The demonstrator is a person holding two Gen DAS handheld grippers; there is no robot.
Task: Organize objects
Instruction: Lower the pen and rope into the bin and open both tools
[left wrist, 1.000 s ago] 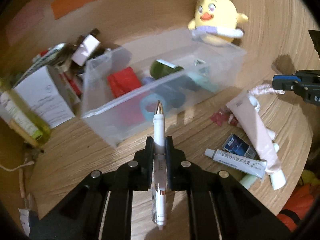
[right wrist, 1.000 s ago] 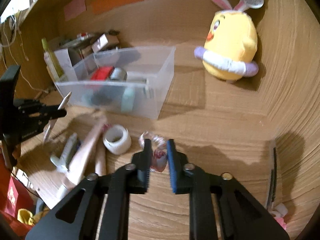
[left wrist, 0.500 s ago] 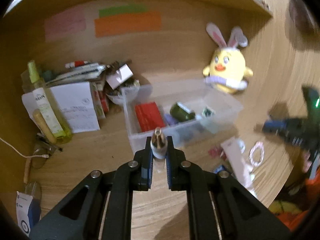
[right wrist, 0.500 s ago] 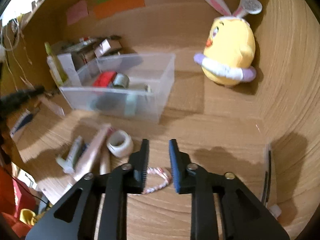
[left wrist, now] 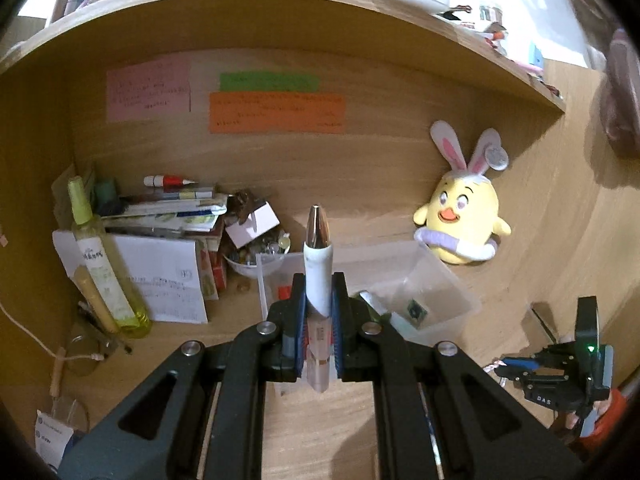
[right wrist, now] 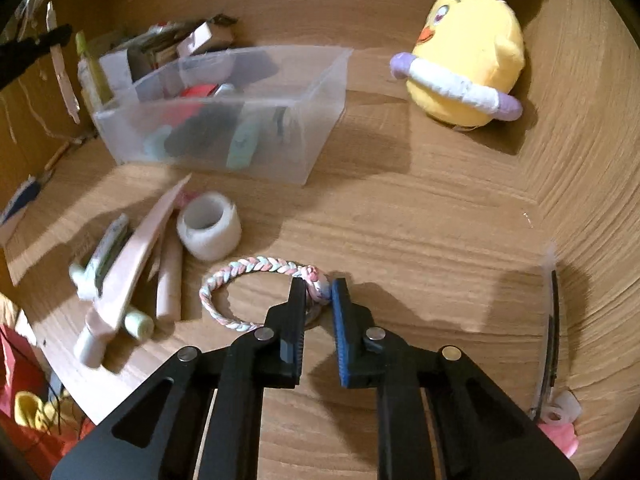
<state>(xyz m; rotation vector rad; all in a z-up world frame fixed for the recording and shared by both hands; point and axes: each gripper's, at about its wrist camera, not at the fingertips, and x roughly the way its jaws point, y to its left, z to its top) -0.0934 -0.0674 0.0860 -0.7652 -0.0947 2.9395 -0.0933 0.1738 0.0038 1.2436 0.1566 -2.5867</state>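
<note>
My left gripper [left wrist: 316, 296] is shut on a white pen [left wrist: 317, 264] with a metallic tip, held upright above the clear plastic bin [left wrist: 436, 280]. In the right wrist view the bin [right wrist: 320, 92] holds several small items. My right gripper [right wrist: 319, 290] is shut on a braided pastel hair tie [right wrist: 248, 268] at its knot, low over the desk. The right gripper also shows in the left wrist view [left wrist: 516, 364] at the lower right.
A white tape roll [right wrist: 209, 226], pink tubes [right wrist: 132, 256] and a small ointment tube [right wrist: 104, 248] lie left of the hair tie. A yellow plush chick [right wrist: 468, 52] sits at the back right. Boxes, papers and a yellow bottle [left wrist: 104, 276] crowd the back left.
My left gripper has risen and tilted up with the pen, so the bin sits lower in view. My right gripper has moved down onto the hair tie and closed on it.
</note>
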